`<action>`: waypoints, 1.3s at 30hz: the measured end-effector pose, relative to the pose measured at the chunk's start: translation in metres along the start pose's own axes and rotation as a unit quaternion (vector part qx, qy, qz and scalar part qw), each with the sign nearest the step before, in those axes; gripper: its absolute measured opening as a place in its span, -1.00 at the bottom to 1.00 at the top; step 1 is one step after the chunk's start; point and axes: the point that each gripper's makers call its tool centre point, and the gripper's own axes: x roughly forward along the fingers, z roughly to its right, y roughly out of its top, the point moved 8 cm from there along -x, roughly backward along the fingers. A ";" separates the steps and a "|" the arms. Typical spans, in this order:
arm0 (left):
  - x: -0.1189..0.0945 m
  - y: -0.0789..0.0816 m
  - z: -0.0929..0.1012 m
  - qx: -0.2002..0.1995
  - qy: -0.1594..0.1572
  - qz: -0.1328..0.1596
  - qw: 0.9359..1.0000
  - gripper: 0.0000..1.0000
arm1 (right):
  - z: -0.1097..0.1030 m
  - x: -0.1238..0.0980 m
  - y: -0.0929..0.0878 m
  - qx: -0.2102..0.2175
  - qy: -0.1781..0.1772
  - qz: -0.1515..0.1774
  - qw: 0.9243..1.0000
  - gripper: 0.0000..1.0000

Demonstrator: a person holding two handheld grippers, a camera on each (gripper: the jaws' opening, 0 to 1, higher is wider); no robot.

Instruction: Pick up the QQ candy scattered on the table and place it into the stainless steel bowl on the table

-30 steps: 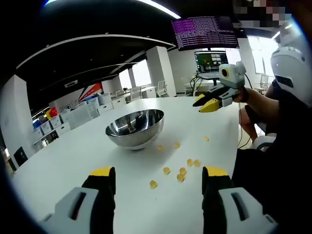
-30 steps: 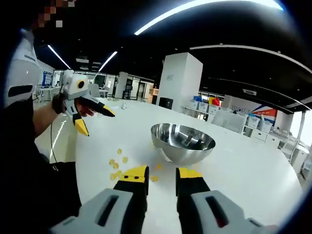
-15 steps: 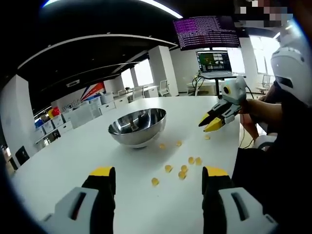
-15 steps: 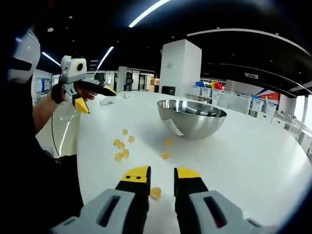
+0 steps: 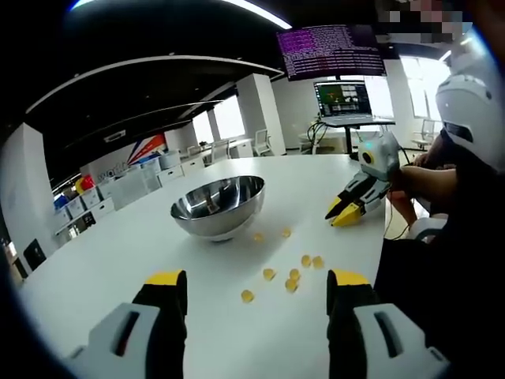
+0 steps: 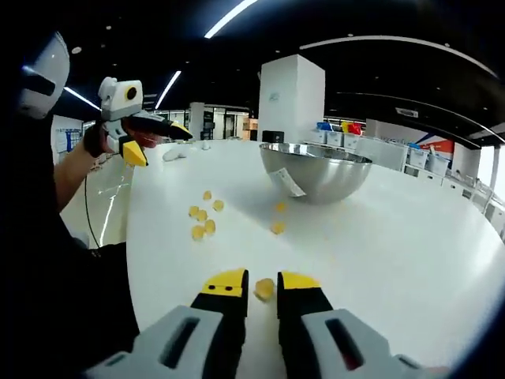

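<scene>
One candy [image 6: 263, 289] sits between the jaws of our right hand-held gripper [image 6: 262, 283] at the bottom centre of the right gripper view; the jaws are narrow around it, though we cannot tell if they pinch it yet. Our left hand-held gripper [image 5: 256, 286] is wide and holds nothing, low in the left gripper view, with loose candies [image 5: 293, 276] on the desk [image 5: 118, 253] just ahead. We judge the right nearer. Beyond lies the bowl [image 6: 316, 169], upper centre-right.
</scene>
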 end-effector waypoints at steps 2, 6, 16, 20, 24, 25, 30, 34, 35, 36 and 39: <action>0.000 0.000 0.000 0.000 0.000 0.000 1.000 0.43 | 0.000 0.000 -0.001 0.000 -0.001 -0.002 1.000 -0.81; 0.001 0.000 0.002 0.001 -0.002 -0.001 1.000 0.43 | -0.001 -0.001 -0.004 0.000 -0.003 -0.005 1.000 -0.82; 0.001 0.000 0.002 0.002 -0.002 0.001 1.000 0.43 | -0.001 0.000 -0.005 -0.009 -0.006 -0.005 1.000 -0.87; 0.001 0.000 0.002 0.002 -0.003 0.001 1.000 0.43 | -0.001 0.000 -0.004 -0.014 -0.007 -0.004 1.000 -0.87; 0.001 0.000 0.002 0.001 -0.003 0.001 1.000 0.43 | 0.000 -0.001 -0.001 -0.018 -0.011 0.003 1.000 -0.88; 0.001 0.000 0.002 0.002 -0.003 0.001 1.000 0.43 | 0.001 -0.002 -0.001 -0.018 -0.012 0.004 1.000 -0.88; 0.001 -0.001 0.001 0.002 -0.003 0.000 1.000 0.43 | 0.002 -0.007 0.007 -0.020 -0.017 0.014 1.000 -0.89; 0.001 -0.001 0.001 0.002 -0.002 0.001 1.000 0.42 | 0.003 -0.011 0.015 -0.014 -0.016 0.028 0.999 -0.89; 0.000 -0.001 0.001 0.002 -0.003 0.001 1.000 0.42 | 0.003 -0.012 0.017 -0.015 -0.017 0.031 0.999 -0.89; 0.000 -0.001 0.001 0.002 -0.003 0.002 1.000 0.42 | 0.004 -0.013 0.020 -0.016 -0.018 0.034 0.999 -0.89; 0.000 -0.001 0.000 0.001 -0.003 0.002 1.000 0.42 | 0.005 -0.017 0.029 -0.024 -0.022 0.043 0.999 -0.89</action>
